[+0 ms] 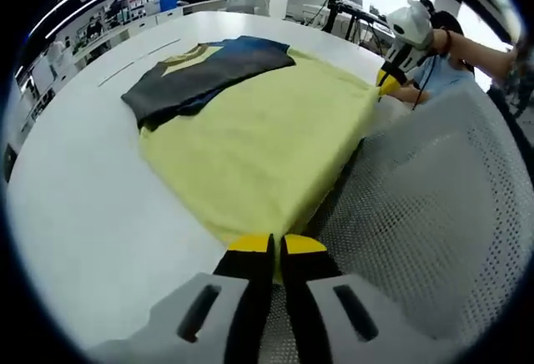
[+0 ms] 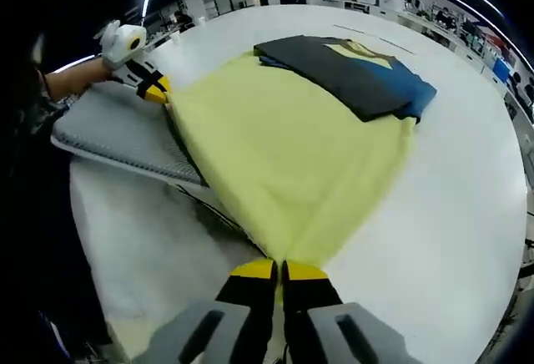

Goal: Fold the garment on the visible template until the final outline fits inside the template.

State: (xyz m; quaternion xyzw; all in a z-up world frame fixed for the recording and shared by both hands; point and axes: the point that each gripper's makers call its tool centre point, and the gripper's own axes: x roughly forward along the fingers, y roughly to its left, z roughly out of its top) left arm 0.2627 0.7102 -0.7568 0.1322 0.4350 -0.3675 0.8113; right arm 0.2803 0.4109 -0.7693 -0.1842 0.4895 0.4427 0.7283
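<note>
1. Yellow shirt point(image 1: 267, 143) lies spread on the white worktop point(image 1: 83, 214), hem end over the grey mesh template point(image 1: 425, 222).
2. Left gripper point(image 1: 275, 247) and right gripper point(image 2: 279, 270) each have jaws clamped on a hem corner, probably to fold it evenly.
3. Dark folded garment point(image 2: 355, 68) sits on the collar end.

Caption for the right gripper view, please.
Right tool and left tool each pinch a corner of the yellow garment, stretched over the white table.
</note>
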